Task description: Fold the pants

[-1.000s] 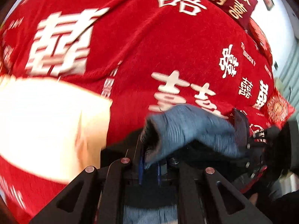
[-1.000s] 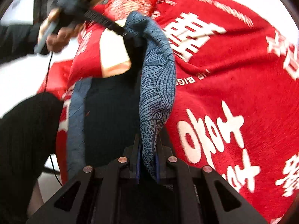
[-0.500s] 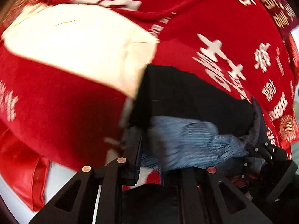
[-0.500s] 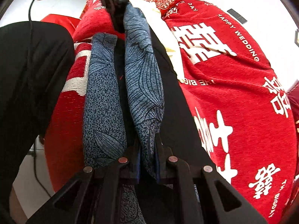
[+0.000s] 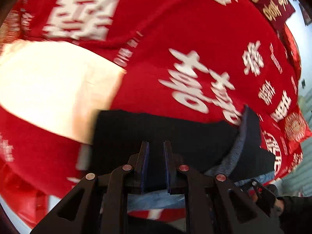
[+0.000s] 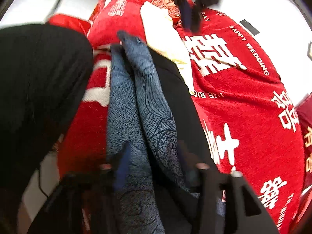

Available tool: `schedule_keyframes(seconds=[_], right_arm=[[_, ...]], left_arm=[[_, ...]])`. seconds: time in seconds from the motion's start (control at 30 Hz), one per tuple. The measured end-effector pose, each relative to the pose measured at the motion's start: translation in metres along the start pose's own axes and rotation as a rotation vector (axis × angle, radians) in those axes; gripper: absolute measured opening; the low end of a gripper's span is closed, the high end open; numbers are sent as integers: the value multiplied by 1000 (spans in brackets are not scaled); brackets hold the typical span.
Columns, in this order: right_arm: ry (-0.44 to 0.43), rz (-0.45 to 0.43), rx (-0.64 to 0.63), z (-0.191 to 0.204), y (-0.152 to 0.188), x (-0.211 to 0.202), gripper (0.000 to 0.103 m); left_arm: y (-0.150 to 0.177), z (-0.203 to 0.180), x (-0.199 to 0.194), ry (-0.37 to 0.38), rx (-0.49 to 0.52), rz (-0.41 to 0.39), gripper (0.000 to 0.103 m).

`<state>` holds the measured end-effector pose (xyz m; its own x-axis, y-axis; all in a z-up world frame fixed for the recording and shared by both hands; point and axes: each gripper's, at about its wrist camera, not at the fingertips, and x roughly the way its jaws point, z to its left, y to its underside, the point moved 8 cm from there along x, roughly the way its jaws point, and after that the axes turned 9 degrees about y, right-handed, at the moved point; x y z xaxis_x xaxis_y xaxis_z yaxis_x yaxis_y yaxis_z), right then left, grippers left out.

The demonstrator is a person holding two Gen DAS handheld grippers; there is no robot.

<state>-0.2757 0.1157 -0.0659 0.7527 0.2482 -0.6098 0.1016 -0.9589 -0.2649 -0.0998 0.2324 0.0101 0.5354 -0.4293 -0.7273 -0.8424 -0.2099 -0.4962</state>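
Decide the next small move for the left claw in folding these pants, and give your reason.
Probably lower the left claw onto the near edge of the pants and close on it for the next fold. Its jaws stand apart, holding nothing, above the dark cloth lying on the red blanket. The right claw looks open too.

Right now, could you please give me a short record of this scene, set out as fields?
surface: red wedding blanket
garment: blue patterned pants, dark inner side showing, bunched lengthwise on the blanket
other cloth: cream cloth next to the pants
left gripper: jaws apart, nothing between them
right gripper: blurred; jaws look apart, over the pants
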Motion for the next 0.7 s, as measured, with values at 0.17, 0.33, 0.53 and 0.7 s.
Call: schedule_keyframes(seconds=[0.17,0.33,0.53,0.7], right_arm=[[-20,53,199,-46,19,-11,63],[12,187,459,-115,70,5,69],[30,341,703,-186,152,27,70],[-54,541,894,-212,211,61,70]], left_arm=[[49,1,56,-19,-73,179,15],[82,2,47,-31,-92,179,15],[69,-25,45,-69,-19,177,15],[42,-92,77,-10,83,183,15]])
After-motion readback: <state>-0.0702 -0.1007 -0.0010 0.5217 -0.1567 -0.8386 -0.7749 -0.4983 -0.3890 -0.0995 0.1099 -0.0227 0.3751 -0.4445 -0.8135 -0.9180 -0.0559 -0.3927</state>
